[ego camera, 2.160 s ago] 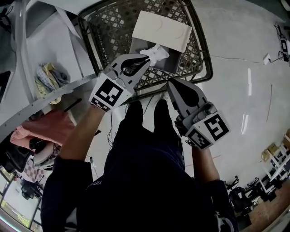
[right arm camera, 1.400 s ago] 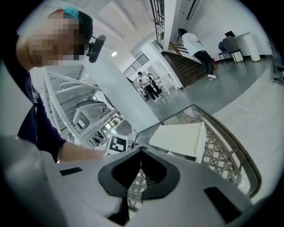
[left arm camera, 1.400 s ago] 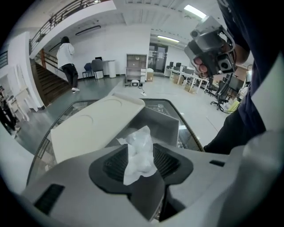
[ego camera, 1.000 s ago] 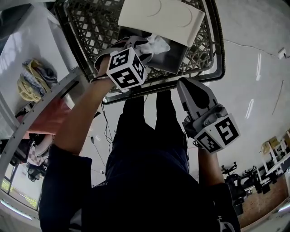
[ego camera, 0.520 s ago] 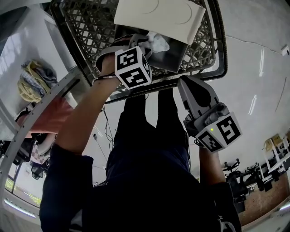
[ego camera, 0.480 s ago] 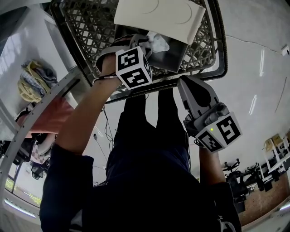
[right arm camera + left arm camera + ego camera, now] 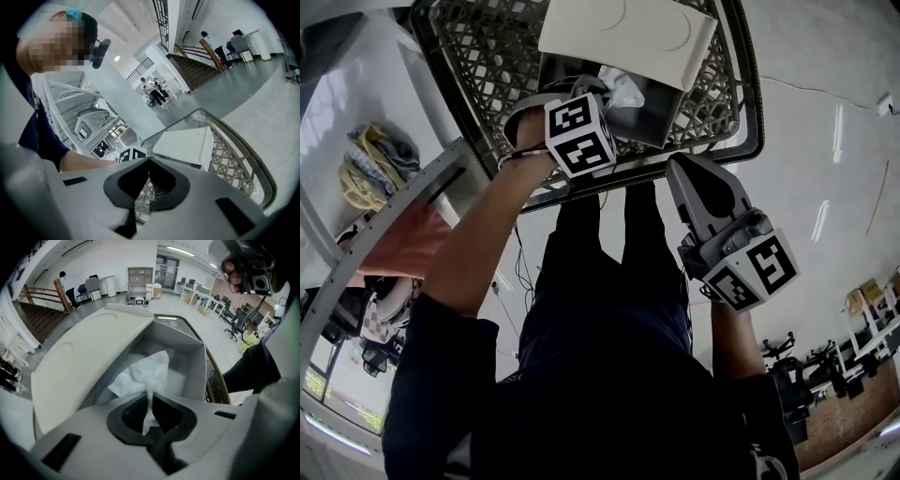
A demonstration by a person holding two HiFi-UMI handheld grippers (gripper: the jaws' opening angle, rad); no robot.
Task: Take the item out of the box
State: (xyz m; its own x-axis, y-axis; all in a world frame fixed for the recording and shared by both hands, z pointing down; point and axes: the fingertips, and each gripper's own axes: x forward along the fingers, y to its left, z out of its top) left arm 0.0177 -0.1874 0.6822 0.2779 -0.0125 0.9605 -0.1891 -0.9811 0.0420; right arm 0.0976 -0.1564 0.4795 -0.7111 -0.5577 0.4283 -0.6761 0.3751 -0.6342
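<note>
A grey box (image 7: 661, 117) with its white lid (image 7: 628, 37) thrown back lies in a woven basket (image 7: 487, 56). A crumpled white plastic-wrapped item (image 7: 623, 91) sticks up out of it. My left gripper (image 7: 598, 92) reaches into the box. In the left gripper view its jaws (image 7: 150, 394) are closing, and their tips pinch a thin fold of the white item (image 7: 143, 373) against the box wall (image 7: 194, 366). My right gripper (image 7: 675, 165) hangs outside the basket's near rim. It is shut with nothing in it (image 7: 149, 160).
A metal rack at the left holds folded cloths (image 7: 370, 173) and a pink cloth (image 7: 403, 248). The person's dark legs stand just below the basket. The right gripper view shows the lid (image 7: 185, 143) and the basket rim (image 7: 234, 159) ahead.
The left gripper has moved from the basket's near rim into the box, and its jaws have closed on the white item. The right gripper has hardly moved.
</note>
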